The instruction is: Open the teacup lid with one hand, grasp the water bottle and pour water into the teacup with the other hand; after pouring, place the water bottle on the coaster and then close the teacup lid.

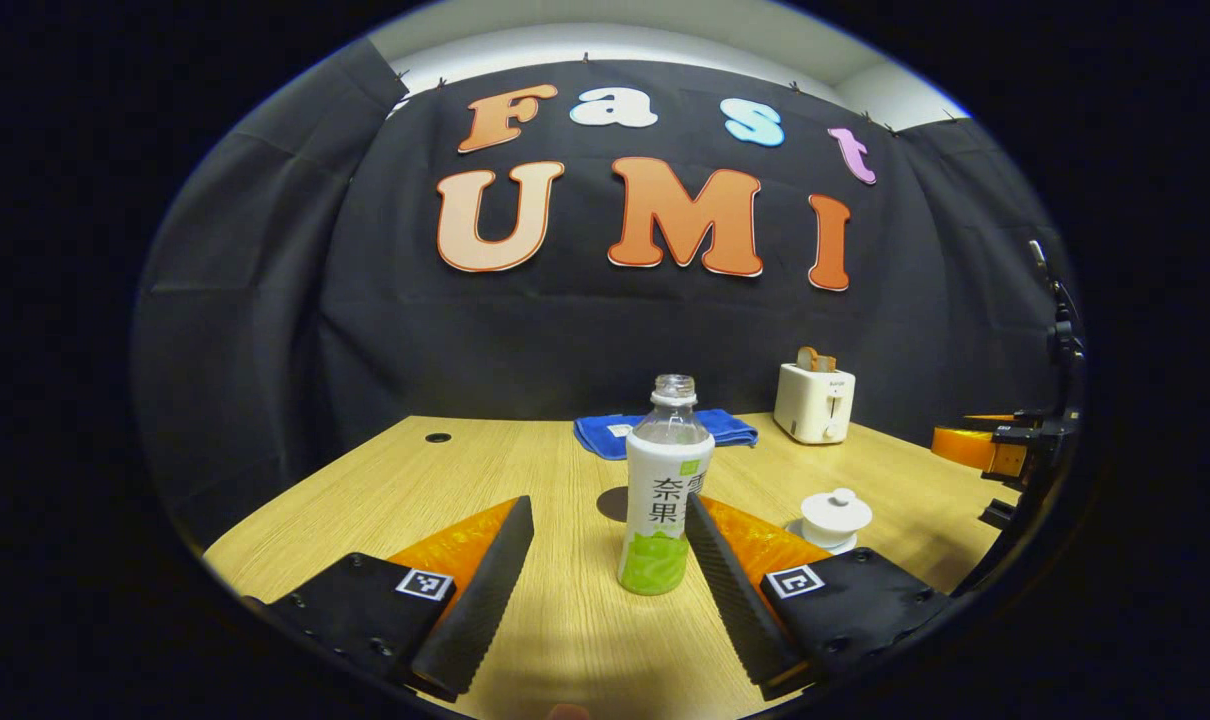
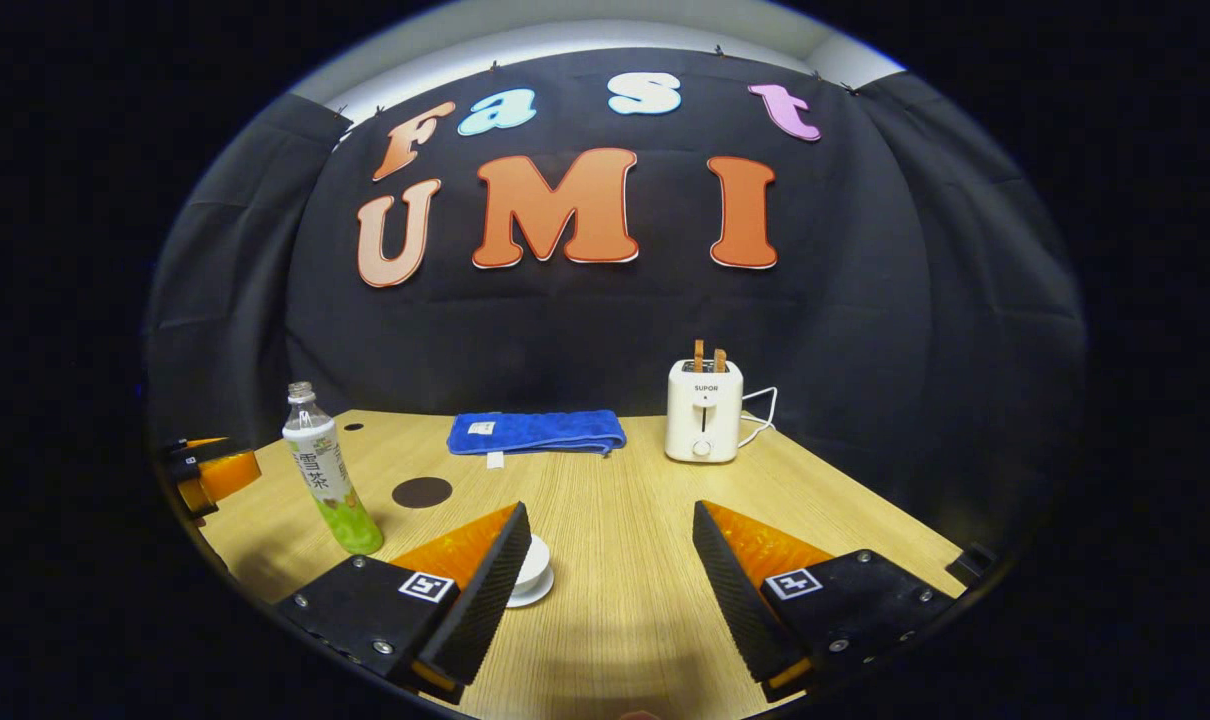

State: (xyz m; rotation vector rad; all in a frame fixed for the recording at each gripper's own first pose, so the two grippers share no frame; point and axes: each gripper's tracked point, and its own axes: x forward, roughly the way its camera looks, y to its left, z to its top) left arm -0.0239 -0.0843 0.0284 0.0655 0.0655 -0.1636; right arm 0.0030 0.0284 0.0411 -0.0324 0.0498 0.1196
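Observation:
An uncapped water bottle point(image 1: 665, 490) with a white and green label stands upright on the wooden table, in the gap of my open left gripper point(image 1: 608, 510), close to the right finger, which covers the label's edge. Just behind the bottle lies the dark round coaster point(image 1: 610, 503). The white teacup point(image 1: 835, 518), lid on, sits to the right. In the right gripper view, my right gripper point(image 2: 610, 512) is open and holds nothing. The teacup point(image 2: 533, 570) is half hidden behind its left finger. The bottle point(image 2: 325, 470) and coaster point(image 2: 422, 492) lie off to the left.
A folded blue towel point(image 2: 535, 432) and a white toaster point(image 2: 703, 422) holding toast stand at the back of the table point(image 2: 625, 600). The other gripper point(image 1: 995, 445) shows at the right edge of the left gripper view. The black cloth wall closes off the back.

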